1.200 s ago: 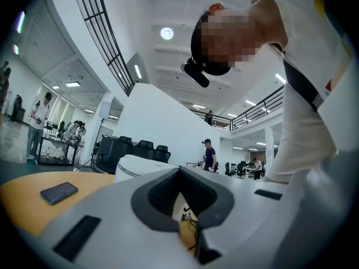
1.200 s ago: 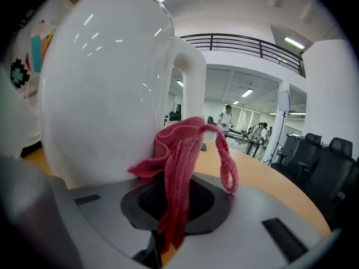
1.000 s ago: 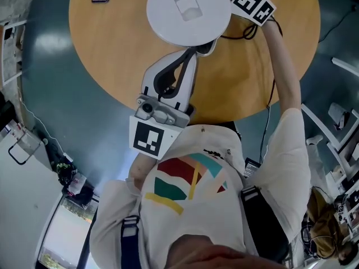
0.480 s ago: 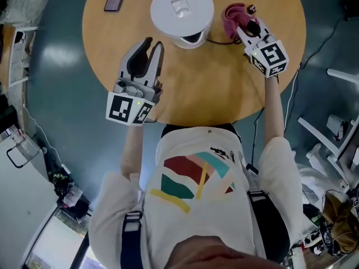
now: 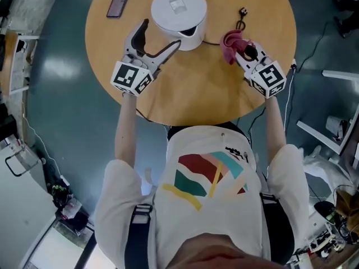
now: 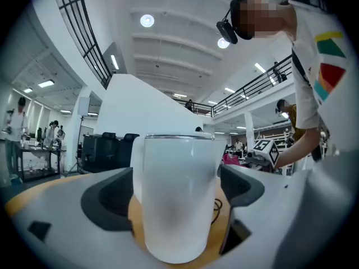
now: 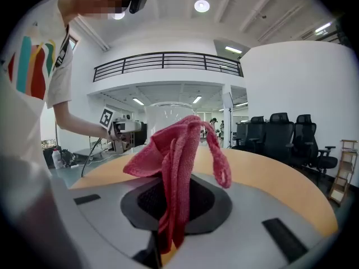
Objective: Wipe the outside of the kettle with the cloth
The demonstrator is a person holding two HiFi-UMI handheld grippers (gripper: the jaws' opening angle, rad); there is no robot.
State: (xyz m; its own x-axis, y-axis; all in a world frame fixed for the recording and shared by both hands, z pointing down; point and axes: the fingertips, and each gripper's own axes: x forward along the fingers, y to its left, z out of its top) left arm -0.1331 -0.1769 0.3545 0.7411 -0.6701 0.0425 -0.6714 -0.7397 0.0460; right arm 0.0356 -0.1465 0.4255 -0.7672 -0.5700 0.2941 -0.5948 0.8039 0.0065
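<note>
Round wooden table (image 5: 213, 94), with the white kettle (image 5: 178, 13) at its twelve o'clock. The kettle looks rigid, smooth and probably slippery, so I'd steady it round the body. My left gripper (image 5: 161, 33), at the kettle's seven o'clock, has just been opening. Its jaws are spread wide with the kettle between them, untouched. At four o'clock my right gripper (image 5: 242, 54) pinches the soft, limp pink cloth (image 5: 231, 43).
</note>
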